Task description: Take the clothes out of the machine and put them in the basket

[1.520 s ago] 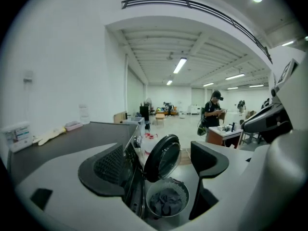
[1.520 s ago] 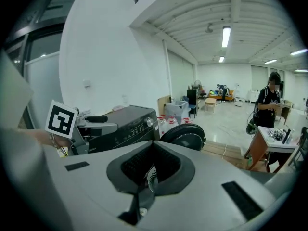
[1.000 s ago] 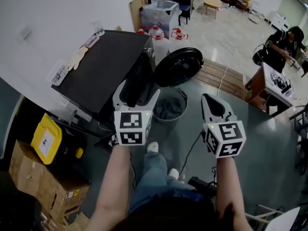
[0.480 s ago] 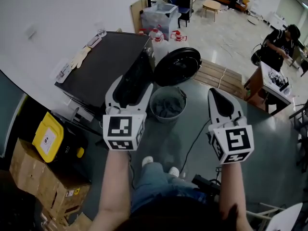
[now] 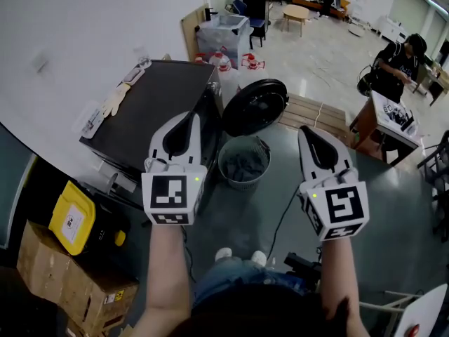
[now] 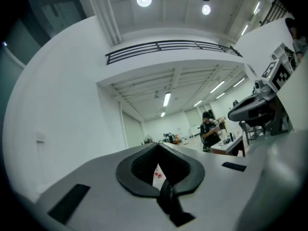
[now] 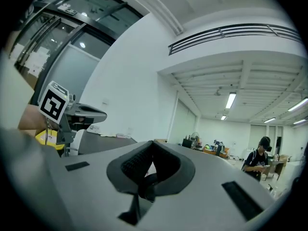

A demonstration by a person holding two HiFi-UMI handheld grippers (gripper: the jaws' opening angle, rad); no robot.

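You are holding left tongs (image 5: 189,117), just closed, and right tongs (image 5: 307,132) together, empty; the machine (image 5: 151,100) is sitting at your eleven o'clock, nearer the left.

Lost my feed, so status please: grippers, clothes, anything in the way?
Left gripper jaws just closed, empty; right gripper shut, empty. Dark clothes in round grey basket. Black cable on floor near it.

A workshop hall: cardboard boxes (image 5: 63,272), cluttered workbench (image 5: 365,126), high ceiling lights (image 6: 144,0).
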